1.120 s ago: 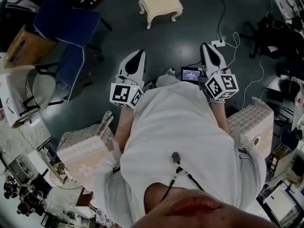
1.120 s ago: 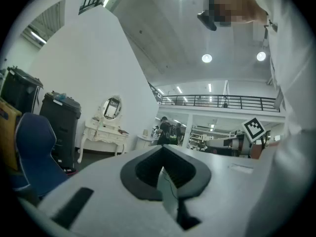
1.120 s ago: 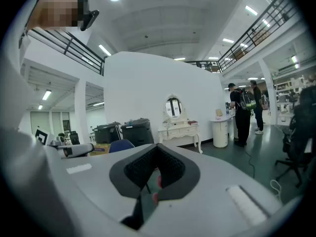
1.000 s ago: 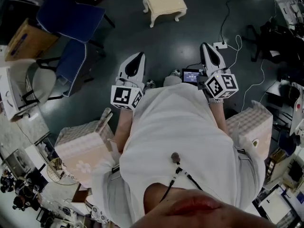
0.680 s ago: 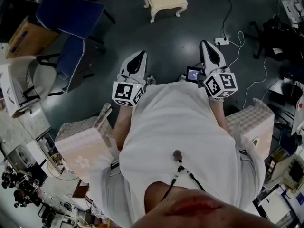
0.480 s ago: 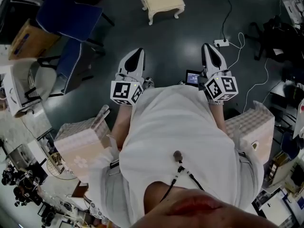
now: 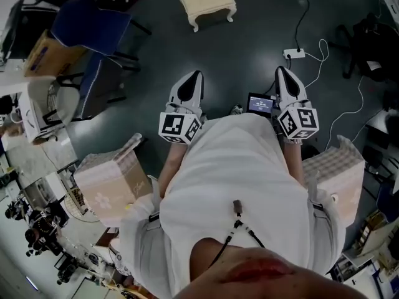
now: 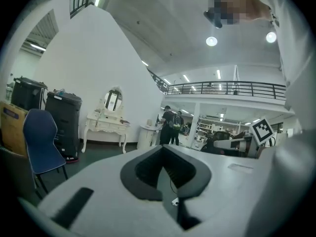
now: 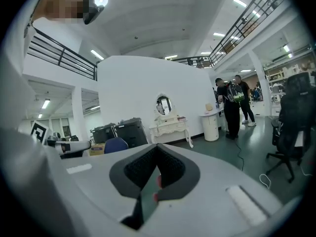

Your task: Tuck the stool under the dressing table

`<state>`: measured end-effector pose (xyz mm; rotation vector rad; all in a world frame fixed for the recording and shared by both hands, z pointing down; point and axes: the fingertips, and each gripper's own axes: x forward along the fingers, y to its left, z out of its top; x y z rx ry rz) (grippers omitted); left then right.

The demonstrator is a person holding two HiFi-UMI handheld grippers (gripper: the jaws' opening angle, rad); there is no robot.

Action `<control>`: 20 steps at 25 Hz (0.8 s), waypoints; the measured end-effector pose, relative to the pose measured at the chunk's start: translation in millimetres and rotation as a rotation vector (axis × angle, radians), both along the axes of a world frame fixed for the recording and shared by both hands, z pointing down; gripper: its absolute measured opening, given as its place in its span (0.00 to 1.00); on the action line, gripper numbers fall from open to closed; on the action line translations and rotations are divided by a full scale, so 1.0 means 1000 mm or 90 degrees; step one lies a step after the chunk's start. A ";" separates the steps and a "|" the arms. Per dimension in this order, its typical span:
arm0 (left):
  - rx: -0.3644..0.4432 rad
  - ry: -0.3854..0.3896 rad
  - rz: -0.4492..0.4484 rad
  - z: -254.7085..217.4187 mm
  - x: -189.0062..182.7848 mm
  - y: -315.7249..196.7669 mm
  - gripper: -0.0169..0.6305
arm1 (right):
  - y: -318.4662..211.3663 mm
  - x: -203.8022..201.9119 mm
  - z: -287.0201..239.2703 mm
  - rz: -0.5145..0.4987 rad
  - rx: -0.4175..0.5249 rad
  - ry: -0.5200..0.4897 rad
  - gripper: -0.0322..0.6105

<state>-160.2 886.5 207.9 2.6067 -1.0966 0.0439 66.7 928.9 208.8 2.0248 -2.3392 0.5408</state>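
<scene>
My left gripper and right gripper are both clenched, empty. Stool stands well ahead of the left one; dressing table far off, ahead-left of it.

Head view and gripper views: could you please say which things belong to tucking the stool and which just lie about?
Job: cream curved-leg stool; white ornate dressing table; left gripper; right gripper.
Lying about: blue fabric chair; white power strip; brown cardboard box.

The dark floor carries a cream stool, a blue chair and a white power strip
</scene>
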 end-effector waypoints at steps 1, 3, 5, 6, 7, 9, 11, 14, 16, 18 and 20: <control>0.006 -0.008 -0.001 -0.002 0.007 0.005 0.04 | 0.004 0.011 0.001 -0.002 -0.001 -0.009 0.06; 0.015 -0.021 -0.017 -0.005 0.014 0.012 0.04 | 0.008 0.031 0.004 -0.008 0.000 -0.026 0.06; 0.012 -0.028 -0.044 -0.003 0.013 0.016 0.04 | 0.007 0.045 0.006 -0.017 0.003 -0.031 0.06; 0.006 -0.031 -0.055 -0.001 0.012 0.018 0.04 | 0.006 0.050 0.007 -0.020 0.004 -0.031 0.06; 0.002 -0.034 -0.063 0.000 0.010 0.018 0.04 | 0.004 0.053 0.008 -0.022 0.004 -0.033 0.06; 0.002 -0.044 -0.069 0.002 0.007 0.013 0.04 | -0.003 0.055 0.010 -0.022 0.008 -0.045 0.06; 0.011 -0.046 -0.069 0.001 0.004 -0.001 0.04 | -0.018 0.051 0.011 -0.021 0.015 -0.055 0.06; 0.011 -0.025 -0.066 0.007 0.002 -0.030 0.04 | -0.045 0.042 0.008 -0.022 0.020 -0.040 0.06; -0.003 -0.005 -0.056 0.013 0.006 -0.055 0.04 | -0.064 0.035 0.004 -0.020 0.019 -0.023 0.06; -0.010 0.013 -0.033 0.012 0.013 -0.084 0.04 | -0.084 0.028 -0.003 -0.021 0.019 -0.016 0.06; 0.002 0.022 -0.001 0.008 0.025 -0.113 0.04 | -0.105 0.026 -0.009 -0.021 0.019 -0.007 0.06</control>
